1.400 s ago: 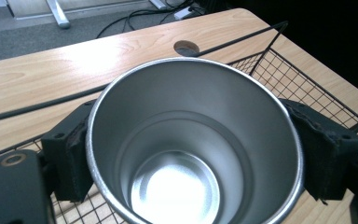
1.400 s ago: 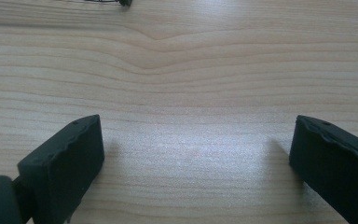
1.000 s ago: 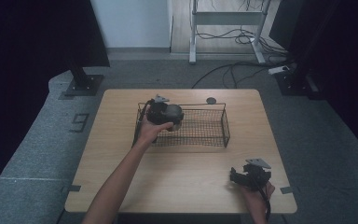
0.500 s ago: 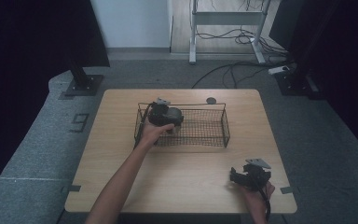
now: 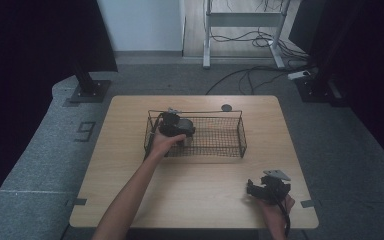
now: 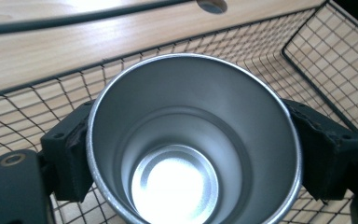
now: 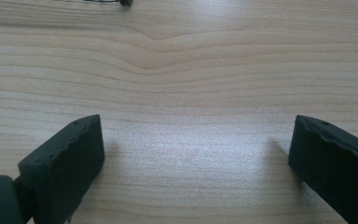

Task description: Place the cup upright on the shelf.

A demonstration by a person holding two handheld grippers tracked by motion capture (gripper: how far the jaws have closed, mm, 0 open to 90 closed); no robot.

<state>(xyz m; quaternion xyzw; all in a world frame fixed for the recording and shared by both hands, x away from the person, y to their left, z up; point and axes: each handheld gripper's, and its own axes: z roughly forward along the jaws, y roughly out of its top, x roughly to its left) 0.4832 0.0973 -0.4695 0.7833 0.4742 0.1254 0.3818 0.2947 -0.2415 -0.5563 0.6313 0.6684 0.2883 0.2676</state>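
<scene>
A shiny metal cup [image 6: 191, 154] is gripped at its rim between the black pads [image 6: 70, 154] of my left gripper [image 5: 172, 125], mouth toward the camera and empty inside. Cup and gripper sit in the left end of a black wire basket [image 5: 242, 137] at the middle back of the wooden table [image 5: 130, 165]. My right gripper [image 5: 267, 189] rests low over the table's front right corner. In the right gripper view its jaws stand wide apart, open [image 7: 196, 158], with bare wood between them.
A dark round grommet [image 5: 226, 107] sits in the tabletop just behind the basket. A black cable [image 6: 74, 18] runs along the table beyond the basket's far wall. The right part of the basket holds nothing. Stands and floor cables lie beyond the table.
The left hand with the cup has shifted slightly nearer and lower in the basket's left end. The right gripper has stayed put.
</scene>
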